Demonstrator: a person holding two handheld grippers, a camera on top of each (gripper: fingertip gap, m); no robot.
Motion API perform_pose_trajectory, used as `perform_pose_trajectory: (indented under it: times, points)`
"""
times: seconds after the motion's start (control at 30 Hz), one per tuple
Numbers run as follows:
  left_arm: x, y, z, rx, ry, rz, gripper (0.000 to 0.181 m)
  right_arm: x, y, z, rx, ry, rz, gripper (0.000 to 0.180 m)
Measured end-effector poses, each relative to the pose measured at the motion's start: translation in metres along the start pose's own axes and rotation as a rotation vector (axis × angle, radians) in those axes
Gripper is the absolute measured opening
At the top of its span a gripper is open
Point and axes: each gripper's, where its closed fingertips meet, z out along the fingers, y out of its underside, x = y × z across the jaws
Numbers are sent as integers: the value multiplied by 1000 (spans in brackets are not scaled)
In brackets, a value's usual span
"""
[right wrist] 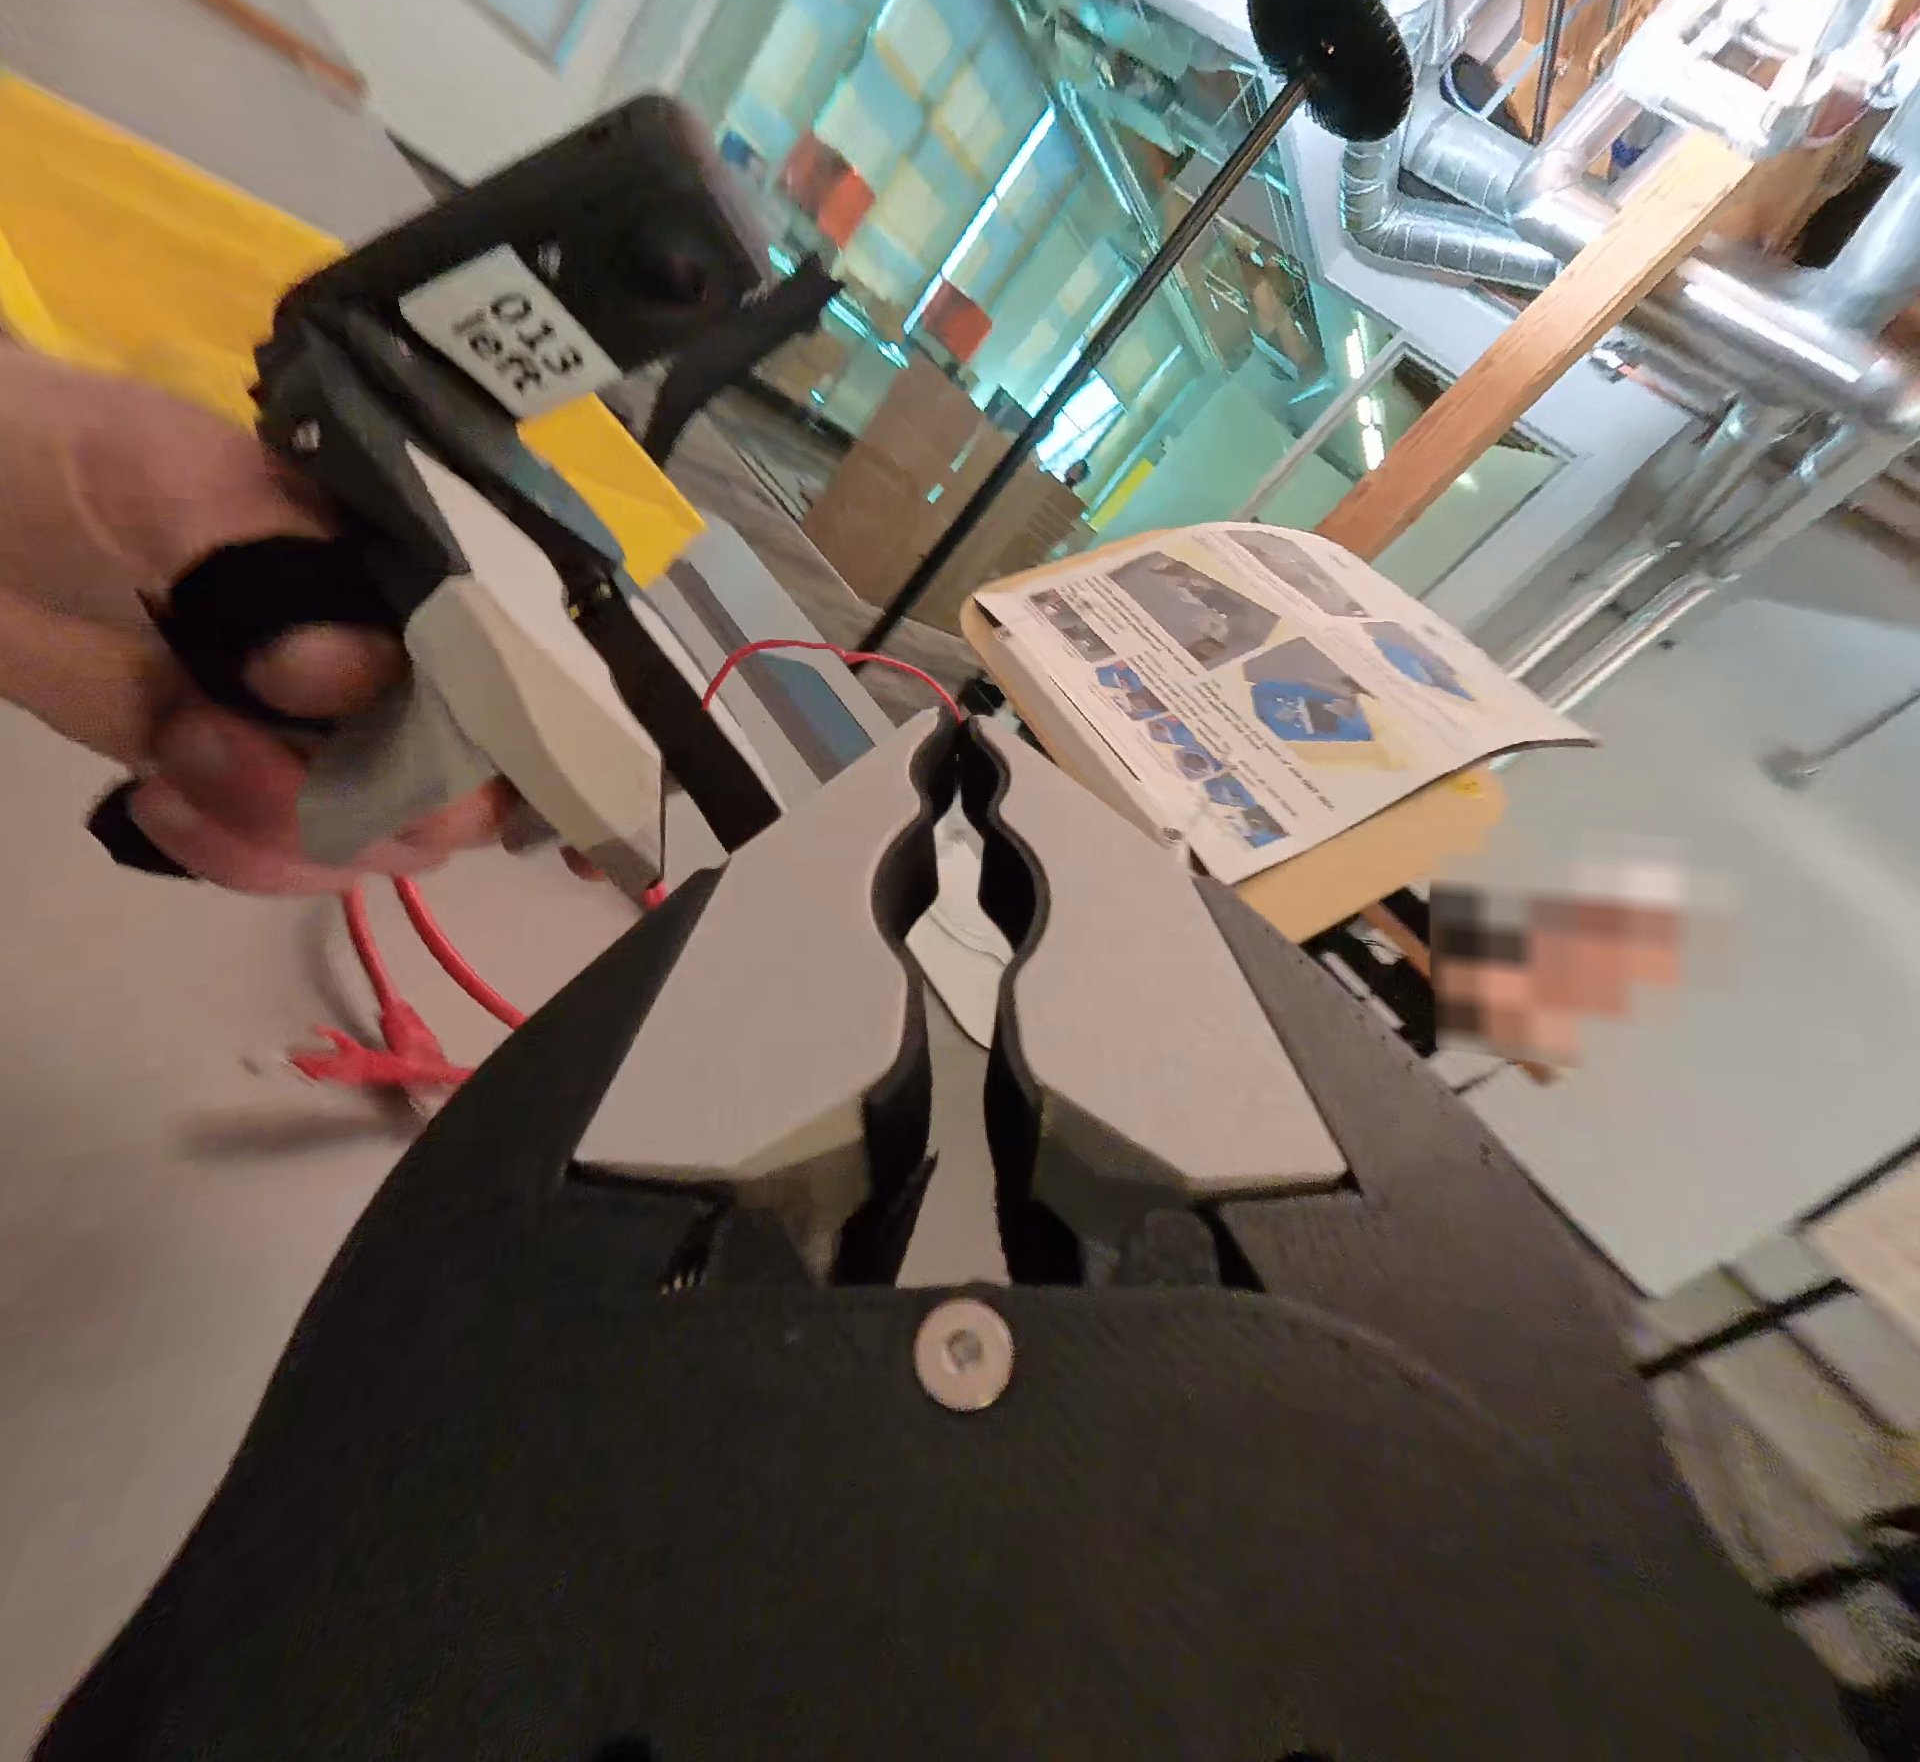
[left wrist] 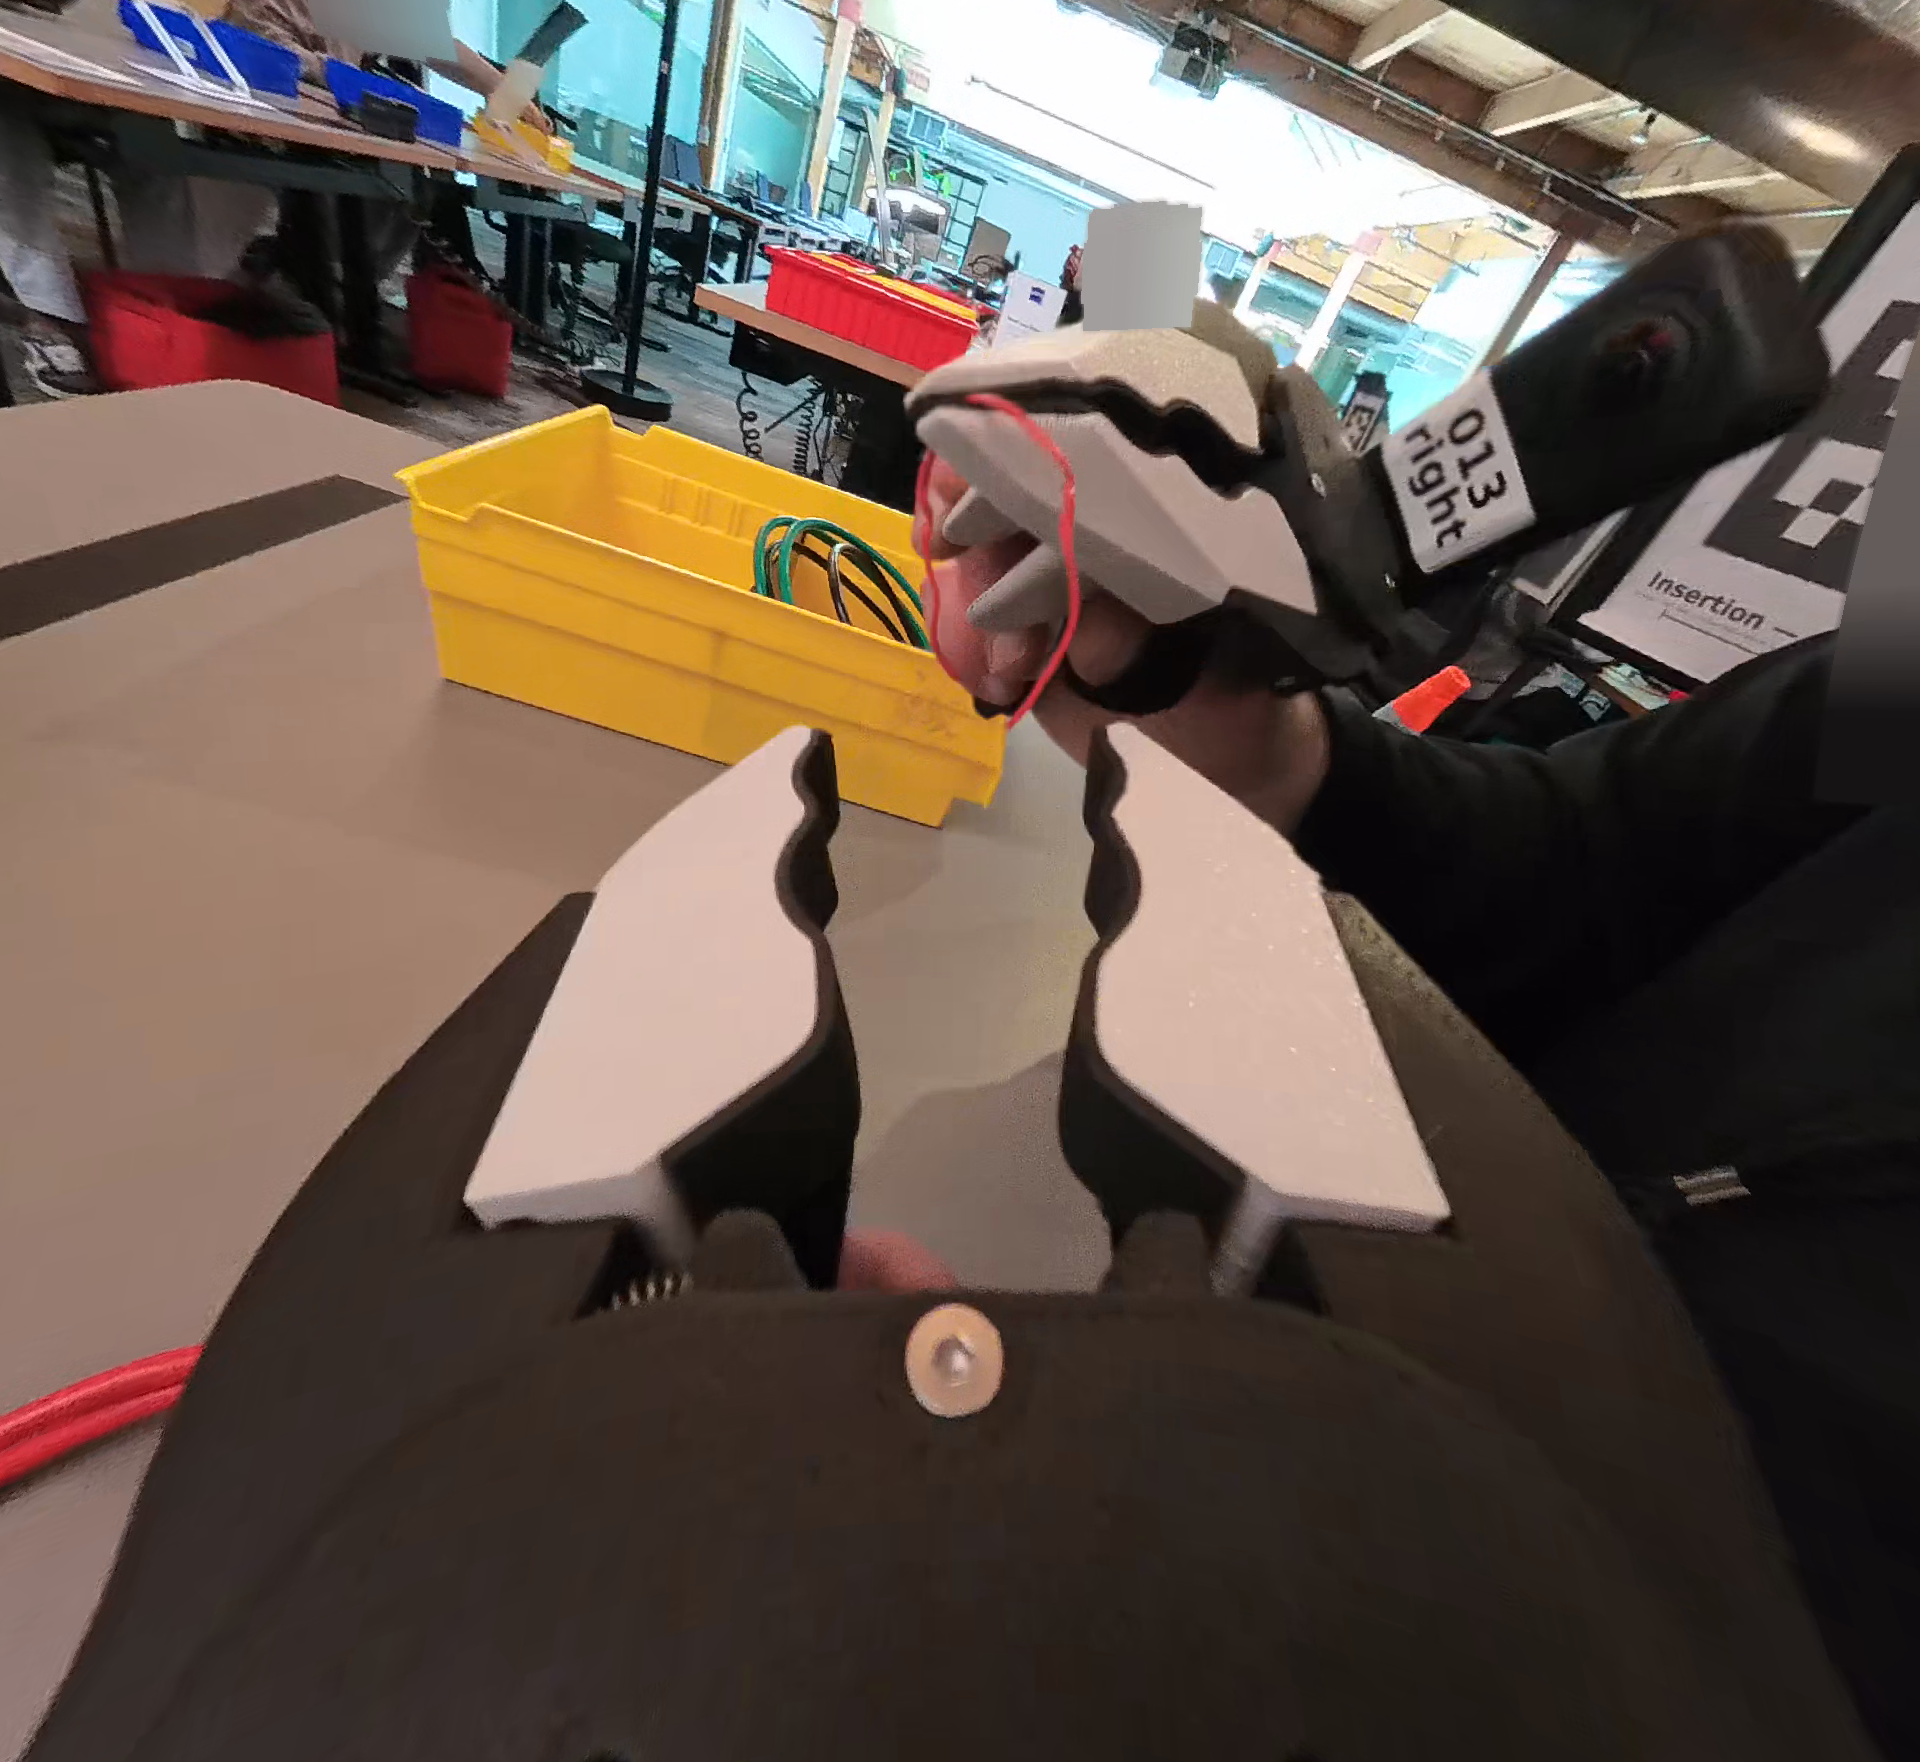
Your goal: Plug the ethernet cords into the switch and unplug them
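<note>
My left gripper (left wrist: 956,756) is open and empty, held above the grey table (left wrist: 260,829). It also shows in the right wrist view (right wrist: 623,855). My right gripper (right wrist: 961,736) is shut on a thin red wire (right wrist: 831,650) at its tips. In the left wrist view the right gripper (left wrist: 925,413) is raised ahead of the left one, and the red wire (left wrist: 1060,517) hangs from it in a loop. Red ethernet cords (right wrist: 416,985) lie on the table below; one also shows in the left wrist view (left wrist: 83,1411). No switch is in view.
A yellow bin (left wrist: 644,611) holding green and black wire coils (left wrist: 831,559) stands on the table ahead of the left gripper. A clipboard with a printed sheet (right wrist: 1247,684) stands beyond the right gripper. A black pole stand (right wrist: 1091,341) rises behind it.
</note>
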Motion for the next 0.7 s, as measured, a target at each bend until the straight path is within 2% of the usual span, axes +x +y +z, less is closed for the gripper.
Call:
perform_pose_trajectory:
  times: [0.17, 0.3, 0.4, 0.47, 0.6, 0.7]
  points:
    - [6, 3, 4, -2, 44, -21, 45, 0, -5, 0, 84, -34, 182, 0]
    - [-3, 7, -2, -53, 4, 12, 43, -1, -1, 0, 70, -35, 158, 0]
    - [-10, 1, -14, -59, -17, 38, 30, -4, 0, 1, 60, -43, 127, 0]
    - [-27, 2, -29, -140, -110, 120, 36, -4, 2, 0, 54, -43, 131, 0]
    - [-74, 23, -76, -420, -362, 261, 61, 1, 11, 0, 34, -35, 145, 0]
    - [-108, 49, -109, -613, -522, 330, 64, 0, 18, 1, 18, -43, 159, 0]
